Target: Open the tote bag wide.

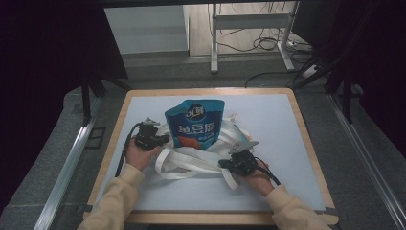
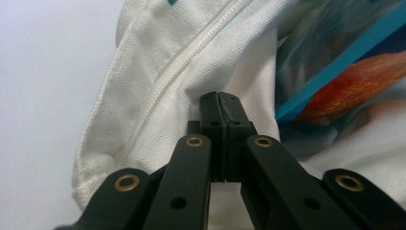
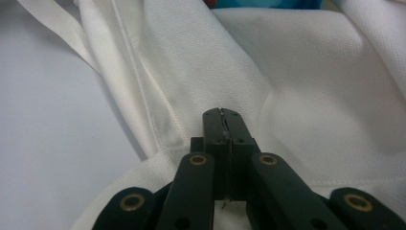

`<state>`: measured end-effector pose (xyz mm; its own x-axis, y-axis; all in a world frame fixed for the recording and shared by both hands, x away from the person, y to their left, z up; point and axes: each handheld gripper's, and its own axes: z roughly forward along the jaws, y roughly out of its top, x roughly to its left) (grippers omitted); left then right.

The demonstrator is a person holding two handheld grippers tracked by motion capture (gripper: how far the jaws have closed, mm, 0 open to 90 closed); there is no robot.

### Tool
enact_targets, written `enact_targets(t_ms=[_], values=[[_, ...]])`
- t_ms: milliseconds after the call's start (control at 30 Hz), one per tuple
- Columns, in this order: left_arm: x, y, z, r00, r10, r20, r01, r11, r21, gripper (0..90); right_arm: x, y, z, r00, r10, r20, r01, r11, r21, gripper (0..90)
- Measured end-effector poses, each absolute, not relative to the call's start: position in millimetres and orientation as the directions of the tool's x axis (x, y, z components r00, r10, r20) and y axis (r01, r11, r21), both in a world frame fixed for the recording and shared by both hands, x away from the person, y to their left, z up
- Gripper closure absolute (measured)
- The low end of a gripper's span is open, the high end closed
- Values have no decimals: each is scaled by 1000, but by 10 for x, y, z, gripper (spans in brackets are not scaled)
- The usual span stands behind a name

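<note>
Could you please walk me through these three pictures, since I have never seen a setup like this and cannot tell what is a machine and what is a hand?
There is no robot here: a person holds a two-jaw tool in each hand. The wide picture comes from a fixed camera above the table, with the person's sleeves entering from the bottom. There you see the left gripper, the right gripper, a white cloth bag with long straps, and a blue snack pouch standing partly inside it. The two close-ups come from cameras riding on each gripper, looking along its black jaws. In both, the jaws are closed together, each pinching a fold of the bag's fabric: the left near the zipper, beside the pouch.
</note>
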<state>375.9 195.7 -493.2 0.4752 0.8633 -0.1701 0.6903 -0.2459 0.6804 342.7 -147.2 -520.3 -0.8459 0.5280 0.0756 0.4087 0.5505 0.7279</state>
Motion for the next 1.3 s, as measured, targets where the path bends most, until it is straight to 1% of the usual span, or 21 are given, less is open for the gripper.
enact_targets(t_ms=[200, 333, 500, 633, 767, 900, 967, 1133, 1300], values=[[3756, 1956, -4935, 473, 864, -173, 689, -240, 684, 900, 3426, -1472, -5204, -848, 525, 75, 407, 552, 728, 895], [3697, 1984, -4912, 488, 855, -175, 663, -233, 712, 899, 3432, -1480, -5194, -846, 528, 75, 403, 542, 737, 894], [3520, 2020, -4791, 504, 851, -146, 613, -234, 754, 898, 3439, -1507, -5070, -840, 538, 68, 385, 504, 773, 893], [3325, 1984, -4646, 543, 829, -132, 567, -246, 786, 899, 3454, -1557, -4938, -830, 554, 67, 377, 467, 800, 893], [3152, 1896, -4591, 588, 800, -119, 540, -278, 795, 899, 3499, -1636, -4775, -815, 577, 61, 364, 427, 828, 893], [3118, 1830, -4616, 603, 789, -117, 545, -300, 783, 899, 3604, -1678, -4630, -797, 601, 62, 366, 398, 841, 893], [3150, 1819, -4646, 601, 788, -135, 560, -295, 774, 899, 3676, -1673, -4593, -790, 610, 64, 373, 395, 840, 893], [3226, 1825, -4745, 597, 782, -177, 596, -285, 751, 899, 3888, -1616, -4551, -773, 632, 56, 395, 410, 822, 893], [3231, 1820, -4799, 603, 774, -194, 613, -294, 733, 900, 4062, -1529, -4583, -762, 647, 36, 414, 443, 795, 893]])
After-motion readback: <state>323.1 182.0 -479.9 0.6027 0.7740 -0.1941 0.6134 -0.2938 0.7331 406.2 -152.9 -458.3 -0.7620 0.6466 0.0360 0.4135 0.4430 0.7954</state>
